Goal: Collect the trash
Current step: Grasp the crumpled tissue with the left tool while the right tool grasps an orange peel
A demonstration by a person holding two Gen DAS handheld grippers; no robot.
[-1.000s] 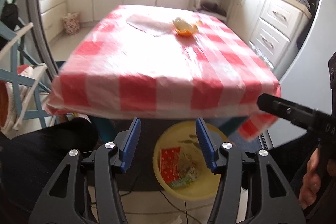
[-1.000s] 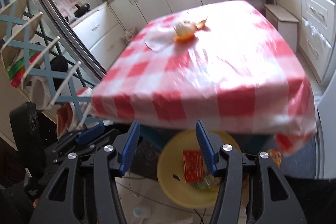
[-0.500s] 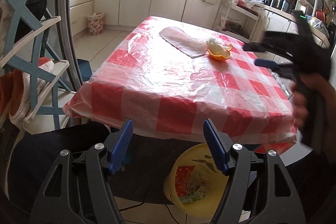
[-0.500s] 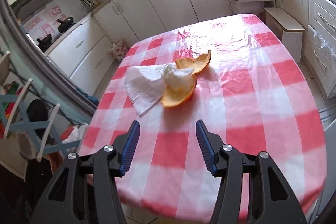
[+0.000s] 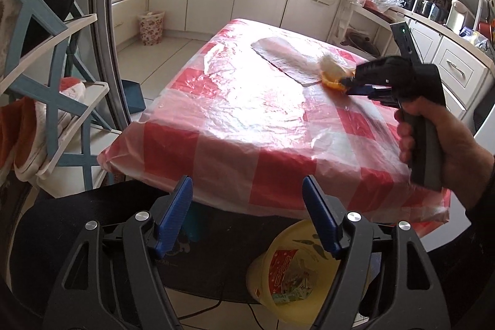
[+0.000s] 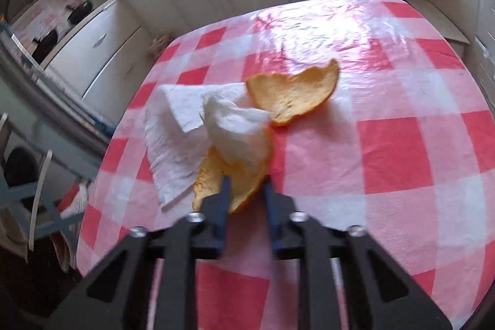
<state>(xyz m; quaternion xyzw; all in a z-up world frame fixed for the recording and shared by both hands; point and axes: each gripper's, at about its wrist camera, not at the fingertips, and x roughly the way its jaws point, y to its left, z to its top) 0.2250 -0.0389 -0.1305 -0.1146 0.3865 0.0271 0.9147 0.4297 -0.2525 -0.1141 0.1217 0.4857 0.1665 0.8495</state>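
Tablecloth [image 6: 399, 150]: peel [image 6: 244, 172] between tongs [image 6: 246, 184] (right)

The yellow bin [image 5: 280, 255] is partly hidden behind the left tool's finger [image 5: 321, 218], its contents too jumbled to identify.

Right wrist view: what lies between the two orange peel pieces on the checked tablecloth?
A crumpled white tissue sits between the near orange peel and the far orange peel, shown in the right wrist view.
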